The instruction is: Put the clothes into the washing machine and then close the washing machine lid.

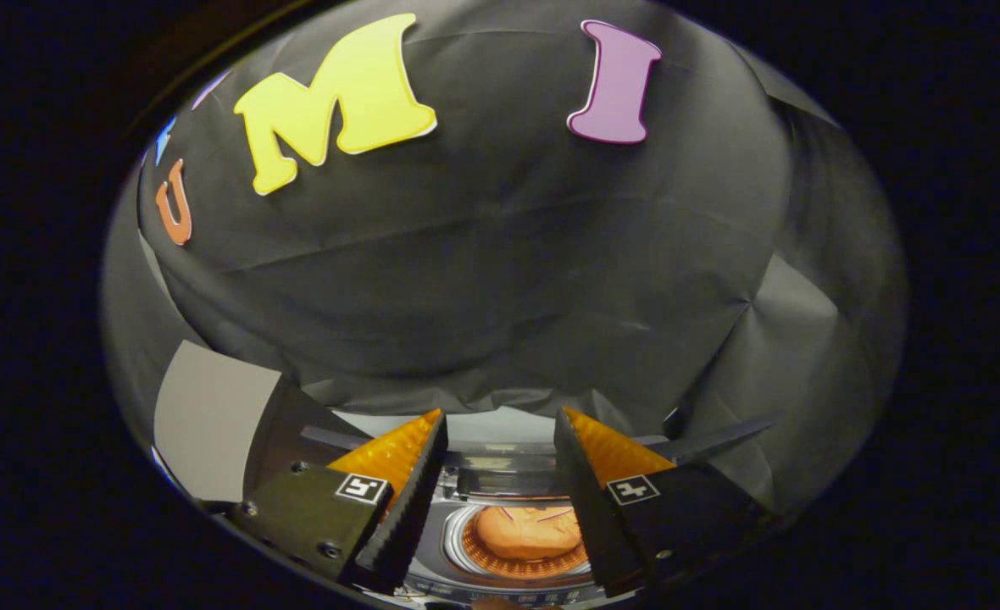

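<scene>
Gripper [500,453] hangs above the washing machine [466,555], looking forward and slightly down. Both fingers [398,457] stand spread apart with a clear gap between them; nothing is held, so the grip is released. Finger faces are orange and ribbed, with dark bodies carrying small square markers.

Washing machine sits below and between the fingers. Its top is grey, with a round drum opening [521,542] ringed in bright metal. The drum interior glows orange. An orange bundle of clothes [527,529] lies inside the drum, seen through the gap between the fingers. The lid [500,483] appears raised at the back of the opening, just beyond the drum, though its exact angle is hard to tell.

Surroundings: black cloth wall [483,280] rises beyond the machine, creased and folded, meeting a pale strip of surface [483,424] just past the fingertips. Cannot tell whether that strip is a desk or part of the machine. A flat grey panel [212,415] stands beside the left finger, against the cloth. Lighting is dim overall; the drum is the brightest area.
</scene>
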The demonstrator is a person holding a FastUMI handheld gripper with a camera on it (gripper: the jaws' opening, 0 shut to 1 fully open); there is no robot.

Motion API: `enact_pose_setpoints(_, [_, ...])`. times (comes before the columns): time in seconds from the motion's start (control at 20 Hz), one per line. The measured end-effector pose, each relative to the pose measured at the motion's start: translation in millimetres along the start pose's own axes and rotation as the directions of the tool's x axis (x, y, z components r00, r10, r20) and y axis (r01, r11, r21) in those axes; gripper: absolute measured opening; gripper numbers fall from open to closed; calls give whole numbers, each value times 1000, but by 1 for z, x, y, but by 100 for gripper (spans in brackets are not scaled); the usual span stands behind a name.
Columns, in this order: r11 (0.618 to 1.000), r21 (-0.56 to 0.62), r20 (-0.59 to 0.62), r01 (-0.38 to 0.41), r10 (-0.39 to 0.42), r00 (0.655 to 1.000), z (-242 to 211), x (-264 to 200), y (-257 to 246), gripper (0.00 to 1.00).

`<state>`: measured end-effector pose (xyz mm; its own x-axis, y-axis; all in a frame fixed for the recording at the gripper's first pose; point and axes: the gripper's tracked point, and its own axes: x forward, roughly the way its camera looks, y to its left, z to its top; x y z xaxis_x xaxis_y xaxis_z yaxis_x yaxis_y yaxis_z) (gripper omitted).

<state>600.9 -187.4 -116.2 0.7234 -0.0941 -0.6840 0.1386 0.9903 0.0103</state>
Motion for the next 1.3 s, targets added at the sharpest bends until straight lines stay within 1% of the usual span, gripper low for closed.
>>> enact_pose_setpoints(0.3, [1000,-10,64,-1,2,998,-12,-12,0,80])
enact_pose_setpoints(0.6, [1000,-7,48,28,-28,998,-29,-29,0,80])
enact_pose_setpoints(1.05, [999,-6,45,34,-34,998,-62,-49,-2,80])
enact_pose_setpoints(1.3, [999,-6,22,36,-36,999,-84,-61,-2,80])
